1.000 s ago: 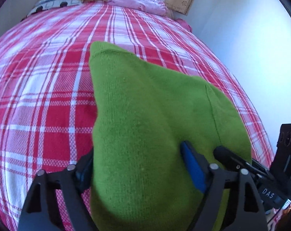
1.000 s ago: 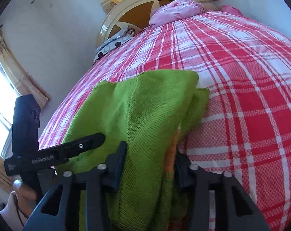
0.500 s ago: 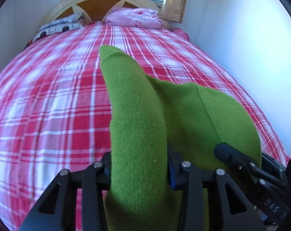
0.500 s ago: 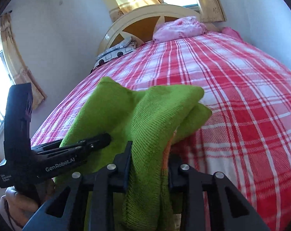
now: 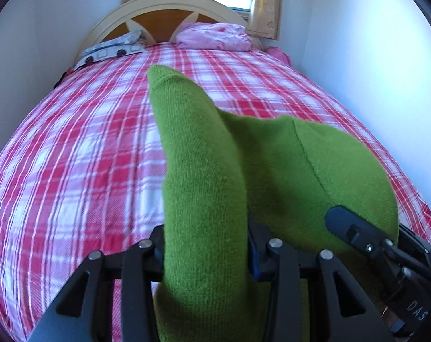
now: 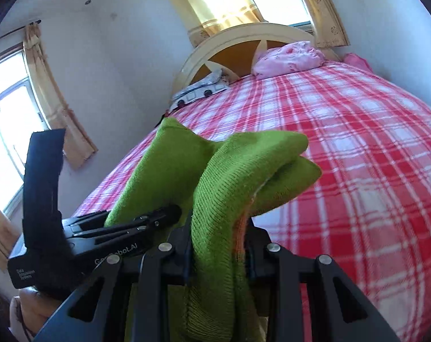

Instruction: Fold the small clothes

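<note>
A green knitted garment (image 5: 272, 171) hangs bunched between both grippers, lifted above the red plaid bed (image 5: 73, 156). My left gripper (image 5: 205, 245) is shut on a thick fold of it that runs up between the fingers. My right gripper (image 6: 218, 233) is shut on another fold of the green garment (image 6: 229, 176), where an orange edge shows at the right pad. In the left wrist view the right gripper (image 5: 372, 245) pokes into the cloth at the lower right. In the right wrist view the left gripper (image 6: 124, 228) sits at the lower left, its fingertips hidden in the cloth.
A pink pillow (image 5: 212, 37) and a grey-and-white patterned cloth (image 5: 113, 51) lie by the cream headboard (image 5: 164, 8). A white wall runs close along the bed's right side. Curtained windows are behind the headboard and on the left wall. A hand (image 6: 27, 305) holds the left gripper's handle.
Both grippers closed on the green garment and rose with it. The cloth went from lying spread on the bed to bunched, lifted folds, and more of the room came into view.
</note>
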`<state>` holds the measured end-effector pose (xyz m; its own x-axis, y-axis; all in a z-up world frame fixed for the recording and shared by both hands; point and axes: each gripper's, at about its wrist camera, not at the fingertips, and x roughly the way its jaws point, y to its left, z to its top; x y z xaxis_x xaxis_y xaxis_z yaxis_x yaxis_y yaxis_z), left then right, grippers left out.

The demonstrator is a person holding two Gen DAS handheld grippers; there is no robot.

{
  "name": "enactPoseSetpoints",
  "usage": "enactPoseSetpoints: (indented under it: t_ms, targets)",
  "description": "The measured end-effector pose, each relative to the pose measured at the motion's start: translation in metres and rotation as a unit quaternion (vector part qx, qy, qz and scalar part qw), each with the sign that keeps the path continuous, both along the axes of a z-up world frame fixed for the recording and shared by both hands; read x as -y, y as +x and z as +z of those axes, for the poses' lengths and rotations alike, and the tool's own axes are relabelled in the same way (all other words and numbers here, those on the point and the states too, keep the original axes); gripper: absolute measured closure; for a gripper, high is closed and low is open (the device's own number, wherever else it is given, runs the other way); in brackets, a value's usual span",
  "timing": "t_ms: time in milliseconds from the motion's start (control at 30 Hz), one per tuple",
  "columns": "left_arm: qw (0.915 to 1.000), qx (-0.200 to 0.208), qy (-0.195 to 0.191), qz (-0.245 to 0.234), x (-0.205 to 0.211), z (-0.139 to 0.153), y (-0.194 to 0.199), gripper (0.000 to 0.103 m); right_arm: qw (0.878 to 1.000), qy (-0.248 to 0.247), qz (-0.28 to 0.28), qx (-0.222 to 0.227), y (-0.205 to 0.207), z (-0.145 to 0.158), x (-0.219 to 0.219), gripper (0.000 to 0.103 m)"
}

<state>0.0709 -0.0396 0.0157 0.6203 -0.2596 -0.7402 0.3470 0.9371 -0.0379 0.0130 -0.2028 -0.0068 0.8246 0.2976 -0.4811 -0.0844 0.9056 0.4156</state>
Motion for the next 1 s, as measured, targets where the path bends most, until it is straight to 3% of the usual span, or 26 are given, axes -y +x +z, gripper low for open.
enactPoseSetpoints:
  t_ms: [367,700,1000]
  targets:
    - [0.9979,-0.017,0.002,0.062,-0.083,-0.018,-0.028,0.062,0.998,0.013,0.056,-0.017,-0.022,-0.011,-0.077,0.074]
    - [0.9885,-0.016,0.009,0.150,-0.174,-0.023,-0.027,0.062,0.989,0.017,0.147,-0.025,0.005,-0.023,-0.172,0.074]
    - [0.9835,-0.017,0.009,0.180,-0.216,-0.032,-0.021,0.062,0.982,0.017,0.189,-0.028,0.025,-0.027,-0.223,0.074]
